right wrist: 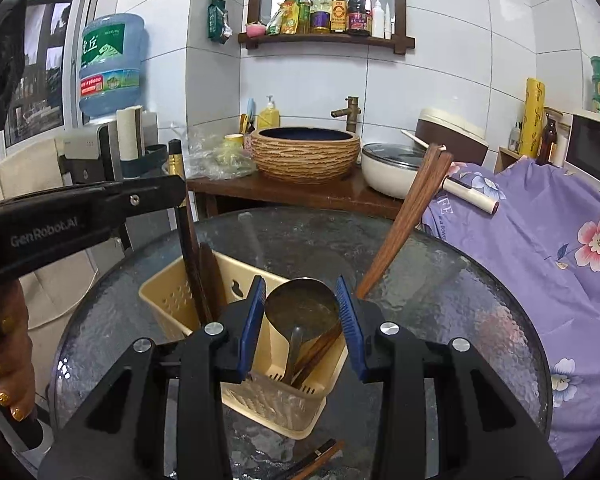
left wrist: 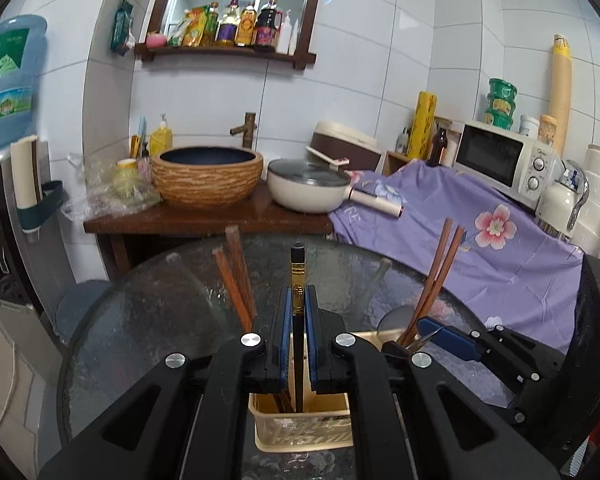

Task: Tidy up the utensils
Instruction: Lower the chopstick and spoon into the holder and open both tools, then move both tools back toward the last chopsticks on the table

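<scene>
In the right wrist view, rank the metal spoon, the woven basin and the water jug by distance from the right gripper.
From the right gripper:
1. Metal spoon, between its open fingers, standing in the yellow caddy.
2. Woven basin, straight ahead on the wooden counter.
3. Water jug, far left, high by the wall.

Cream-yellow slotted caddy. Black chopstick with gold patterned band, upright in caddy. Reddish-brown wooden chopsticks right of it, wood grain visible. Dull silver ladle inside caddy. Blue ribbed pads on black right tool; same blue on black left tool. Mottled grey-green textured glass surface under caddy. Purple cloth with pink flowers right of caddy. Tan ridged basin, dark blue inside, behind caddy.
</scene>
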The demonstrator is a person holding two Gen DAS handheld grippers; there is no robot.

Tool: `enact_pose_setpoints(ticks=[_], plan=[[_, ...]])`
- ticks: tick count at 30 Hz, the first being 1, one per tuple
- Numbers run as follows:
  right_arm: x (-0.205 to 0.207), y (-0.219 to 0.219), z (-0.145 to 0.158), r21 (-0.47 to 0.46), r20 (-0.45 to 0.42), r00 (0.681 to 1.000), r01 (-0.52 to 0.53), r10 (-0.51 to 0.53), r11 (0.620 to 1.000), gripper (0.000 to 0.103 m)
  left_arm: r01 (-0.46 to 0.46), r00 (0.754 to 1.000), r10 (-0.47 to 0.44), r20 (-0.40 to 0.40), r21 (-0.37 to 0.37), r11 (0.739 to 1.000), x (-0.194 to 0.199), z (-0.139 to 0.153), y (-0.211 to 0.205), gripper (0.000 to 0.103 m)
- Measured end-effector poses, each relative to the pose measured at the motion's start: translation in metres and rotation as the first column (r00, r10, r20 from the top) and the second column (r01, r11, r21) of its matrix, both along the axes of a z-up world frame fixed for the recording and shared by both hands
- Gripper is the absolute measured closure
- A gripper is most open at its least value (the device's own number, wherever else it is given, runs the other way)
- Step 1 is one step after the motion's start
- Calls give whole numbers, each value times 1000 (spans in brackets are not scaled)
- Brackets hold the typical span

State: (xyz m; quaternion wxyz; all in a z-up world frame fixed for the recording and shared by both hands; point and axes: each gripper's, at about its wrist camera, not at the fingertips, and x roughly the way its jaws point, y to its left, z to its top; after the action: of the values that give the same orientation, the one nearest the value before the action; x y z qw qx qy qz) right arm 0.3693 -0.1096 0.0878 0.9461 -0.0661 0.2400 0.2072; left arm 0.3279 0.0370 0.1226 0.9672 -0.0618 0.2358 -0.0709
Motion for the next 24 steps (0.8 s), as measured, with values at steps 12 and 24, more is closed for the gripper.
enact_pose_setpoints(ticks=[12,24], plan=[[-31,-11,-4,21,68,998,10,-11,1000,44,9,1000,-9,16,-24,1000,-20,-10,9,56],[-82,-38,-73,-25,-199,978,60,-64,998,41,-16,994,15,-111,-10,1000,-66,-69,27,34]])
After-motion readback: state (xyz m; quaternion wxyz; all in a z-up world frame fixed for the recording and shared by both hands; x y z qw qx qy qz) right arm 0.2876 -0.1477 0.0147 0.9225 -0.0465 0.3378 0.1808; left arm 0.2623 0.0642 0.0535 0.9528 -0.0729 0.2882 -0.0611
